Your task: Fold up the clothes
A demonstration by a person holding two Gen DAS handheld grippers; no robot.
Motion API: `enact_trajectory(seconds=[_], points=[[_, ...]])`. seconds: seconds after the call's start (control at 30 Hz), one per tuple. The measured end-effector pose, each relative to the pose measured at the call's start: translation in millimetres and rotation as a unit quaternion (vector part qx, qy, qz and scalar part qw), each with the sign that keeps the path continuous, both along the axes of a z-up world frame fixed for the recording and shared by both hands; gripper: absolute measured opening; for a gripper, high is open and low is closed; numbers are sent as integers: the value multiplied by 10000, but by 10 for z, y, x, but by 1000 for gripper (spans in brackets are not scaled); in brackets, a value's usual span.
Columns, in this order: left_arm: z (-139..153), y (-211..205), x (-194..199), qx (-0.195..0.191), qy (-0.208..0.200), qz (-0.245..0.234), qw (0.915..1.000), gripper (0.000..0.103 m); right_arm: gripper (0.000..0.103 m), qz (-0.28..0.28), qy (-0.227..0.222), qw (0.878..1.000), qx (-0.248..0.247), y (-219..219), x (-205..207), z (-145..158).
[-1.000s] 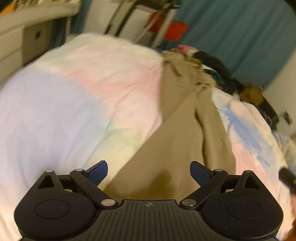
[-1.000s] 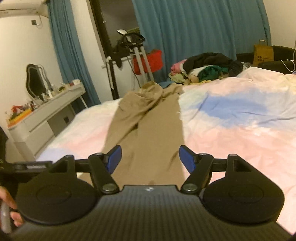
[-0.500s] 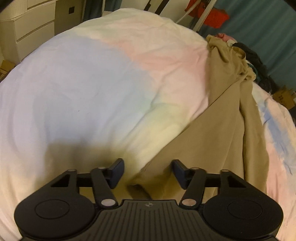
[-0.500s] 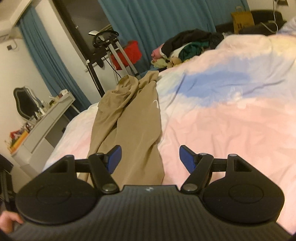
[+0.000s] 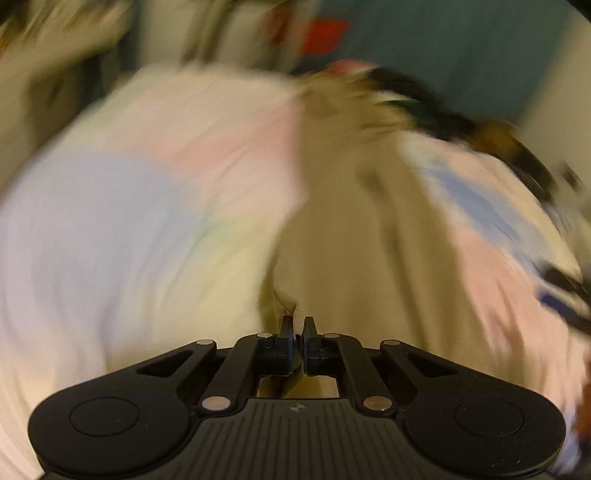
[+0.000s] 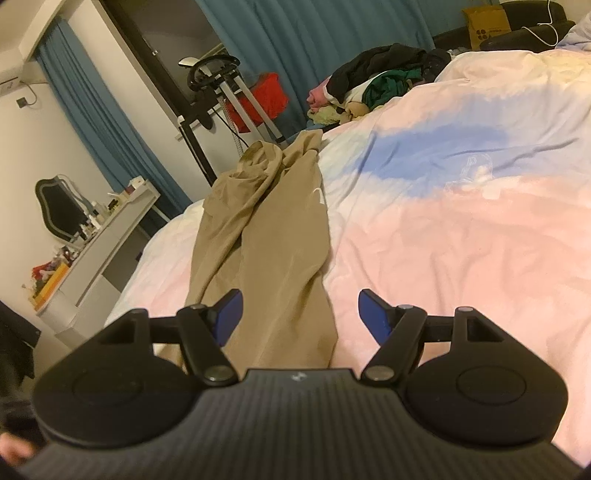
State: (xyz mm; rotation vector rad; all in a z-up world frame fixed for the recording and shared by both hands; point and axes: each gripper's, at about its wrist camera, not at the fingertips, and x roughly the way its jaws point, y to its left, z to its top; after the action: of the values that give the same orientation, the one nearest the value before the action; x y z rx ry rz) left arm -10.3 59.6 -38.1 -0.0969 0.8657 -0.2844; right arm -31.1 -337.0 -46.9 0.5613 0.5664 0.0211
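Observation:
Tan trousers (image 6: 269, 236) lie lengthwise on a bed with a pastel pink, blue and white duvet (image 6: 461, 236), the near hem toward me. My left gripper (image 5: 297, 326) is shut on the near left corner of the tan trousers (image 5: 354, 240); a fold of cloth sticks up between the jaws. That view is motion-blurred. My right gripper (image 6: 299, 308) is open and empty, low over the near right edge of the trousers, its blue pads (image 6: 371, 306) spread wide.
A heap of dark, green and pink clothes (image 6: 373, 86) lies at the far end of the bed. A white dresser (image 6: 107, 240) with small items stands to the left. A metal rack (image 6: 229, 92), blue curtains (image 6: 325, 40) and a cardboard box (image 6: 487, 24) are beyond.
My left gripper has closed on the trousers' near corner and the view has swung, now blurred. My right gripper has dropped lower and shifted right, still open.

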Motion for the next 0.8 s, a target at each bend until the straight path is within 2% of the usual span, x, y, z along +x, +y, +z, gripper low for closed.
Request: enact_trajectory(seconds=[0.03, 0.1, 0.17, 0.23, 0.33, 0.37, 0.47, 0.67, 0.8], points=[[87, -136, -114, 187, -281, -336, 9989, 5, 72, -21, 28, 10000, -5, -10, 6, -14], [218, -406, -327, 573, -776, -986, 9904, 4, 72, -64, 84, 9999, -16, -30, 17, -41], [246, -673, -484, 919, -1031, -1587, 9776, 4, 72, -25, 136, 9999, 68, -37, 26, -82], [187, -867, -513, 967, -908, -1964, 9715, 5, 72, 42, 186, 9996, 186, -40, 35, -127], [-6, -990, -321, 818, -284, -1979, 9764, 7, 72, 142, 262, 9989, 362, -43, 47, -194], [-71, -1030, -255, 766, -74, -1979, 9772, 13, 72, 175, 287, 9986, 421, -44, 51, -216], [-193, -937, -55, 354, 507, -1565, 9857, 40, 71, 270, 367, 9972, 597, -43, 67, -286], [-217, -615, 89, -72, 568, -797, 9952, 63, 68, 409, 577, 9929, 958, 14, 127, -444], [-230, -413, 222, -284, 586, -392, 9971, 68, 63, 419, 761, 9891, 1192, 39, 165, -579]])
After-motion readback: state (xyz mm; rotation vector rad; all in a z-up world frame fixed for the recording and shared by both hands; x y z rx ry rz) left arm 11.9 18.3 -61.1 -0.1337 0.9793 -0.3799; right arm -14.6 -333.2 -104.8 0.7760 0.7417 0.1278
